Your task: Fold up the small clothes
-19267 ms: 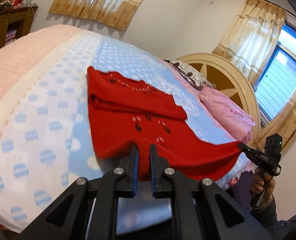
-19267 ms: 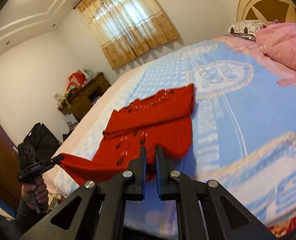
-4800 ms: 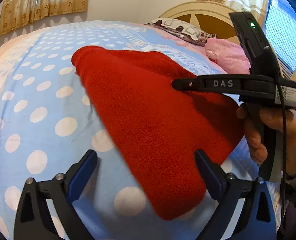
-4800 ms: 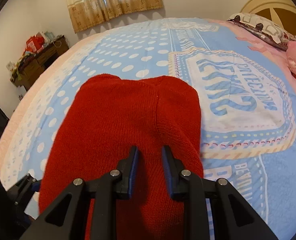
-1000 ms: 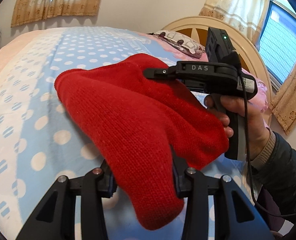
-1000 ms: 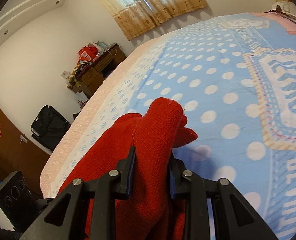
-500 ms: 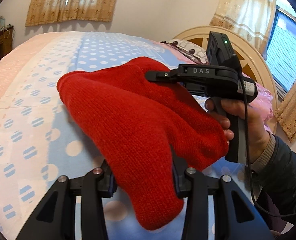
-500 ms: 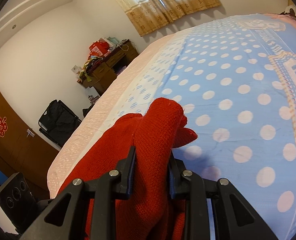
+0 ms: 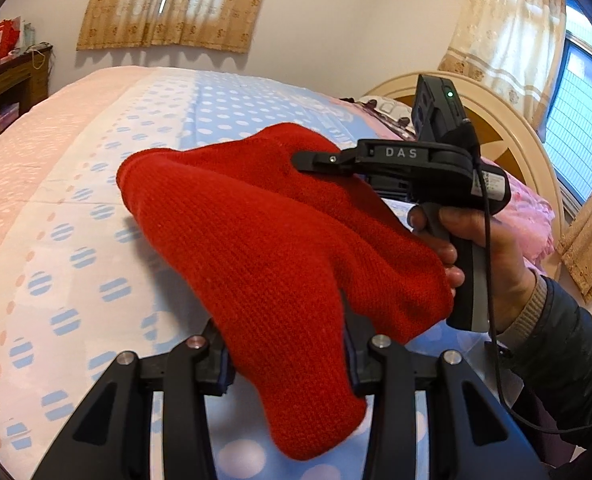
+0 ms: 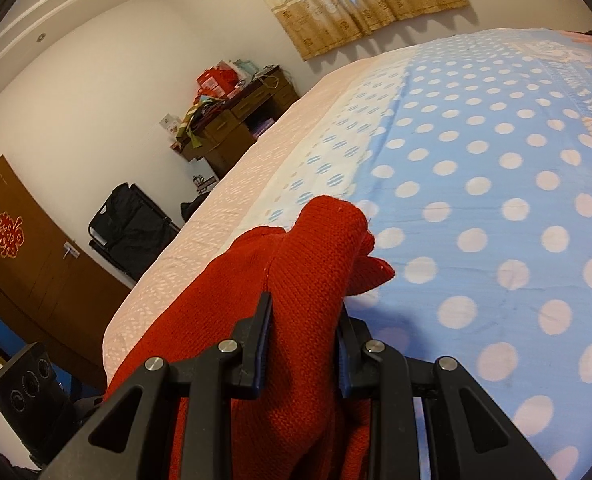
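A folded red knit garment is held up above the bed by both grippers. My left gripper is shut on its near thick edge, and a fold hangs down in front of the jaws. My right gripper is shut on the garment's other end. In the left wrist view the right gripper shows from the side, its fingertips pressed into the red fabric, with a hand on its handle. The bed's blue polka-dot cover lies below.
The bed's pink edge runs along the left. A cream headboard and pink pillow are at the right. A wooden desk with clutter, a black bag and a brown door stand beyond the bed.
Both grippers keep their hold on the garment and have carried it sideways over the bed toward the pink edge. The bundle's shape is unchanged.
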